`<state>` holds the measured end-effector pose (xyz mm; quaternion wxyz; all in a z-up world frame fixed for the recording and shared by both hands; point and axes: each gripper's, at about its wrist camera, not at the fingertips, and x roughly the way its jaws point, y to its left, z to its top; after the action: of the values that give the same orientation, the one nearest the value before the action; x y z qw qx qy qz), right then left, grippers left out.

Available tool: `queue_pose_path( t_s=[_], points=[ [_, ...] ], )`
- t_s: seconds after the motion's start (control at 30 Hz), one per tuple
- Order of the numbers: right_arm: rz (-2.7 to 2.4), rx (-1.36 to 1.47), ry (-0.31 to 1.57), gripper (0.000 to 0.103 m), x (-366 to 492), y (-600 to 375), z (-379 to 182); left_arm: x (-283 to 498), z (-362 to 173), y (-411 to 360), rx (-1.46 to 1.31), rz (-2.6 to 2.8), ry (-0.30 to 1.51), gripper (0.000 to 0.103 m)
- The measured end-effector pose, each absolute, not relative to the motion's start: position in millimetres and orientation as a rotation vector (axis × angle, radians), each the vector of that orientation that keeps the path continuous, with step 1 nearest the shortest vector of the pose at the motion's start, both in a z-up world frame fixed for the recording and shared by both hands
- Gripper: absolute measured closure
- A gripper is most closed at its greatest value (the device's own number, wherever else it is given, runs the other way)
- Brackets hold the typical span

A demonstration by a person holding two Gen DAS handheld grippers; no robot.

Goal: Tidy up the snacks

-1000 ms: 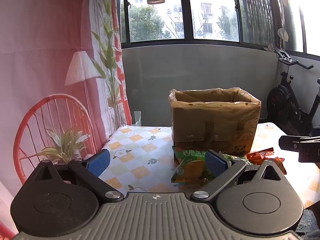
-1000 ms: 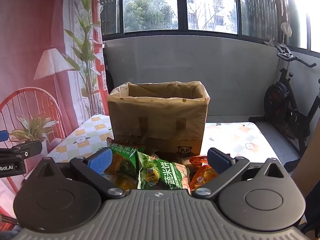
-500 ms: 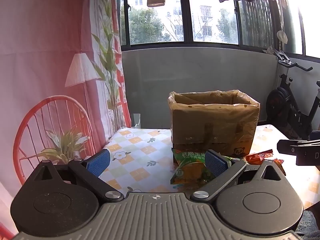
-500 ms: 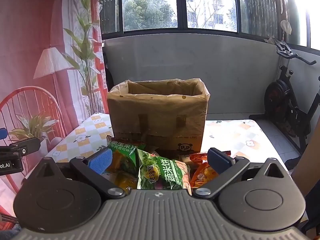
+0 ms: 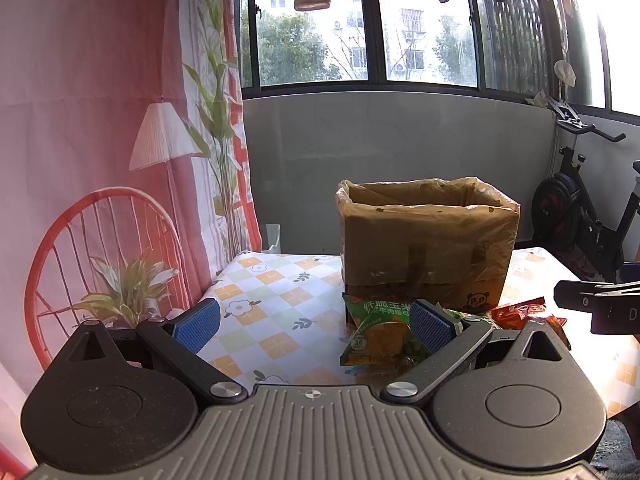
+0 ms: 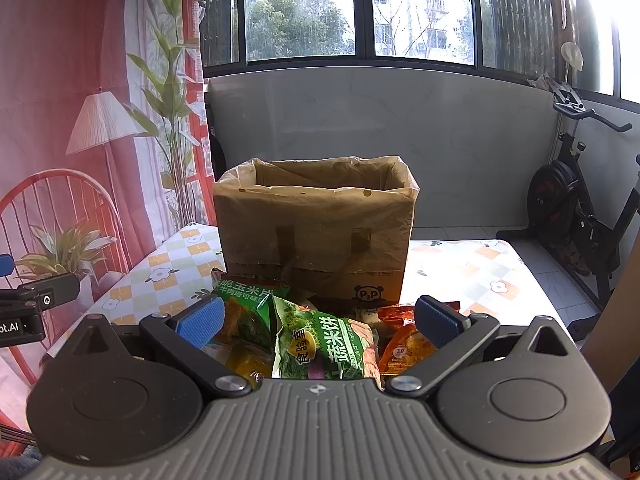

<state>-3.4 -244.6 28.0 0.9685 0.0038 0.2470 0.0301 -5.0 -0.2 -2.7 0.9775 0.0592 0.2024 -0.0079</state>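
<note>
the snacks sat in a little heap on the checkered tablecloth (image 5: 280,304), right up against the front of the cardboard box (image 6: 316,232), which stood upright with its open top lined in a plastic bag. in the right wrist view the green rice cracker bag (image 6: 324,348) lay closest, its long side running away from the camera toward the box and its printed text turned sideways, with its near end cut off behind the gripper body. the green corn chip bag (image 6: 244,304) leaned tilted just left of it, top edge up toward the box, and the two overlapped. on the right were orange-red packets (image 6: 404,340), at least two, but they were piled and half hidden so i couldn't count for sure. something pale peeked out between the bags and the box, too small to make out. the right gripper (image 6: 318,318) was spread wide with nothing in it, hovering low over the heap with the bags showing between its blue pads. the left gripper (image 5: 314,320) was wide apart too and empty, off to the left side of the pile over bare cloth, its right pad covering part of the corn chip bag (image 5: 376,336). one box, two green bags. an exercise bike (image 6: 576,208) stood off to the right on the floor.
</note>
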Motion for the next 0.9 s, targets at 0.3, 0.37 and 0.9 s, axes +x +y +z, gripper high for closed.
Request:
queue_pose_path(
  t_s=[0.3, 0.37, 0.9],
  points=[
    [0.06, 0.012, 0.501, 0.0, -3.4, -245.9, 27.8, -2.7, -4.0, -0.2, 0.116, -0.019, 0.413, 0.001],
    [0.06, 0.011, 0.501, 0.0, -3.5, -246.5, 28.2, -2.8, -4.2, -0.4, 0.115, -0.019, 0.413, 0.001],
    [0.06, 0.006, 0.501, 0.0, -3.4, -244.3, 27.7, -4.2, -5.9, -1.7, 0.113, -0.017, 0.415, 0.001]
  ],
)
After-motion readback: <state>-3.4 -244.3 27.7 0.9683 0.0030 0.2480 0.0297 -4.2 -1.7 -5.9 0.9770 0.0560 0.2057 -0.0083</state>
